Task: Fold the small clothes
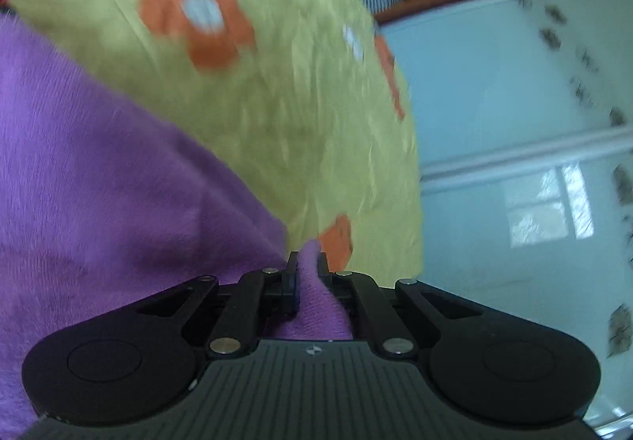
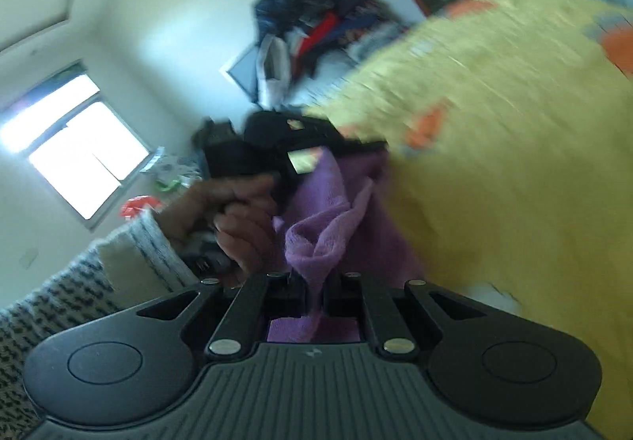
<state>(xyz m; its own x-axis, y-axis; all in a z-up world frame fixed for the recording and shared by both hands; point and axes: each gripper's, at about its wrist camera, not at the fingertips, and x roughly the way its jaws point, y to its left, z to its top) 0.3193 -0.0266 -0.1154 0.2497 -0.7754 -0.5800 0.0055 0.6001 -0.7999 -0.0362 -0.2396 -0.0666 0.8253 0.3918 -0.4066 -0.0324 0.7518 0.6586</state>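
Soft purple knit garment is pinched in closed left gripper and closed right gripper, above yellow-green flower-print bedspread.

Both wrist views close over bedspread

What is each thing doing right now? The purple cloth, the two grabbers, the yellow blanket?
purple cloth: lifted, bunched, pinched at two spots
left gripper: shut on the purple cloth
right gripper: shut on the purple cloth
yellow flowered blanket: spread out flat, wrinkled
hand: gripping the left gripper's handle
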